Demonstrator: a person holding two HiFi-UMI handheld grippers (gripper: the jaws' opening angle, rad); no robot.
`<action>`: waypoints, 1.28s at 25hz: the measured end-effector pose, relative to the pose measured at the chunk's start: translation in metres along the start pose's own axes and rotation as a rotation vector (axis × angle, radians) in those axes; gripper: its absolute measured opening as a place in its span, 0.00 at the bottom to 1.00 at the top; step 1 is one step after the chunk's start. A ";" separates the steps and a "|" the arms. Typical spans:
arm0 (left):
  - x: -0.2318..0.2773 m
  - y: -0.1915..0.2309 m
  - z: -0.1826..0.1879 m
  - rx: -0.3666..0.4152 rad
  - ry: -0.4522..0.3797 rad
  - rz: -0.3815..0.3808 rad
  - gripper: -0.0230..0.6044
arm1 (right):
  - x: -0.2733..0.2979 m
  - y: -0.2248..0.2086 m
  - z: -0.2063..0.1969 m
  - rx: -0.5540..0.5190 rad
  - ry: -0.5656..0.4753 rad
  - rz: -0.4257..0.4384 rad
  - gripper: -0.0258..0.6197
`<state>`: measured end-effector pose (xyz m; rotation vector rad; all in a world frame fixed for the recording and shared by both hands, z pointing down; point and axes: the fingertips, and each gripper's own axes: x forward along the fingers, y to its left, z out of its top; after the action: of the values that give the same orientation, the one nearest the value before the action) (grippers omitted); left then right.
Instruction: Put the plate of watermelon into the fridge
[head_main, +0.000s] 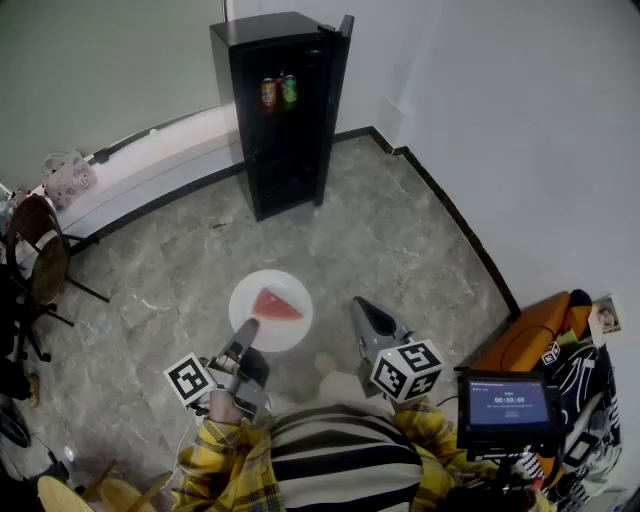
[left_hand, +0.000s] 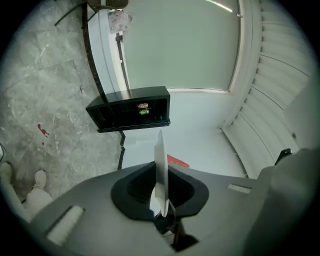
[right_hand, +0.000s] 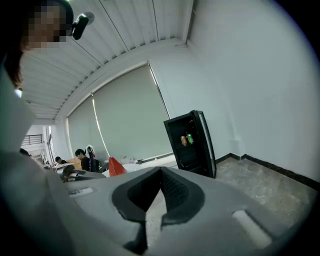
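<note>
Plate of watermelon held out, well short of the open fridge (head_main: 285, 150)

One red watermelon slice (head_main: 276, 305) lies on the white plate (head_main: 292, 330). The left gripper (head_main: 245, 332) is clamped on the plate's near left rim. The right gripper (head_main: 366, 312), jaws together and empty, hangs just right of it. Two cans (head_main: 278, 91) stand in the fridge.

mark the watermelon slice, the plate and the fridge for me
watermelon slice (head_main: 275, 305), head view, middle of the red flesh
plate (head_main: 288, 336), head view, bare white part beside the slice
fridge (head_main: 285, 150), head view, middle of its dark front
</note>
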<state>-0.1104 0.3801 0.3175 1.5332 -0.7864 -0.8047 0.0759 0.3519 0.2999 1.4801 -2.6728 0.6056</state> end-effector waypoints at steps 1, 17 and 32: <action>-0.002 0.001 -0.005 -0.009 0.002 0.004 0.06 | -0.004 0.000 -0.002 0.002 0.011 -0.004 0.04; -0.010 0.003 -0.019 -0.031 0.000 0.015 0.06 | -0.015 0.006 0.001 0.019 0.007 0.016 0.04; -0.035 0.005 -0.019 -0.036 0.002 0.026 0.06 | -0.021 0.036 -0.017 0.015 -0.007 0.031 0.04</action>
<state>-0.1130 0.4191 0.3261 1.4892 -0.7844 -0.7939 0.0549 0.3920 0.3000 1.4492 -2.7077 0.6243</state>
